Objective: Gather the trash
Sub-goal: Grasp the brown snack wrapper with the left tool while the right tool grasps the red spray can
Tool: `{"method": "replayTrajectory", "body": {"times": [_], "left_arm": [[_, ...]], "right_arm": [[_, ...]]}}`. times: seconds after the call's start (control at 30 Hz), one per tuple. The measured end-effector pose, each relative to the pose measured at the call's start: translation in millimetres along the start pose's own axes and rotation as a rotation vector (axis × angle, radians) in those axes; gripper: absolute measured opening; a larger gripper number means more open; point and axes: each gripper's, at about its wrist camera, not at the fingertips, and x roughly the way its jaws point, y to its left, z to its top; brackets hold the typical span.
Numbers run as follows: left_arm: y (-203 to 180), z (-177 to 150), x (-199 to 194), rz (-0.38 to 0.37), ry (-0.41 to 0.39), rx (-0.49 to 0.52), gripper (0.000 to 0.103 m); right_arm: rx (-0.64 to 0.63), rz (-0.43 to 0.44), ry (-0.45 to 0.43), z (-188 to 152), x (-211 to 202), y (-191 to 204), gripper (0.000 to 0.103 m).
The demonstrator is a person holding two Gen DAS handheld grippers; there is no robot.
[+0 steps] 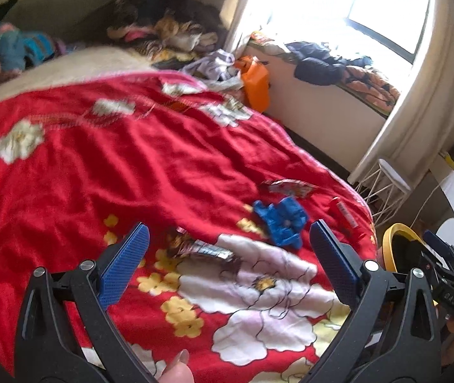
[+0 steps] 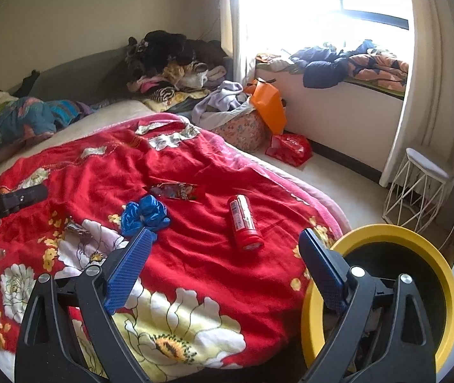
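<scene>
Red plush blanket [image 2: 195, 166] with big white and yellow flowers covers the bed, and the trash lies scattered over its near half. Beside the bed's near right corner stands a black bin with a yellow rim [image 2: 450, 287], mouth open and, as far as shows, within easy reach of either tool.

Of the trash, the red can [image 2: 244, 223] is the biggest piece, lying on its side toward the blanket's right edge. The crumpled blue glove [image 2: 145, 215] sits nearer the middle, with a flat snack wrapper [image 2: 177, 190] just beyond it. A small foil wrapper [image 1: 201, 250] lies closest to the near edge on the left (blurred in the left wrist view, so its print is unreadable).

The left gripper [image 1: 227, 255] hovers with its jaws wide apart and nothing between them, the foil wrapper lying just ahead of the gap. The right gripper [image 2: 223, 265] is likewise spread and empty, pointing between the can and the bin.

The step in hand looks like the reach for a first pickup. Next, I judge, the left tool must drop low onto the foil wrapper and pinch it without bunching the soft blanket, then carry it right to the bin
</scene>
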Motion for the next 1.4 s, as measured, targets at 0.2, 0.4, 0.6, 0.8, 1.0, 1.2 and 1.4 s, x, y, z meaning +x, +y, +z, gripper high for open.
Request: {"method": "replayTrajectory", "body": {"times": [0.2, 0.4, 0.6, 0.8, 1.0, 1.2, 1.4], "left_arm": [[18.3, -10.2, 17.2, 0.051, 0.077, -0.066, 0.093], [26.5, -23.1, 35.6, 0.007, 0.151, -0.165, 0.081], [20.7, -29.9, 53.7, -0.021, 0.181, -0.209, 0.073], [22.5, -25.9, 67.4, -0.007, 0.189, -0.266, 0.067], [31.7, -22.8, 73.1, -0.011, 0.183, -0.329, 0.055], [38.2, -23.9, 75.8, 0.019, 0.181, -0.342, 0.03], [47.0, -25.1, 71.1, -0.007, 0.181, -0.367, 0.02]], "right_arm": [[-0.002, -0.01, 0.043, 4.8, 27.6, 1.8, 0.09], [0.048, -0.025, 0.108, 2.0, 62.1, -8.4, 0.09], [0.086, -0.049, 0.181, 1.9, 98.7, -19.4, 0.09], [0.103, -0.078, 0.267, 3.1, 133.9, -26.7, 0.081], [0.111, -0.054, 0.339, -2.4, 160.5, -27.7, 0.04], [0.073, -0.007, 0.285, -12.3, 142.0, -15.9, 0.034], [0.073, 0.049, 0.241, -22.0, 110.9, -4.1, 0.034]]}}
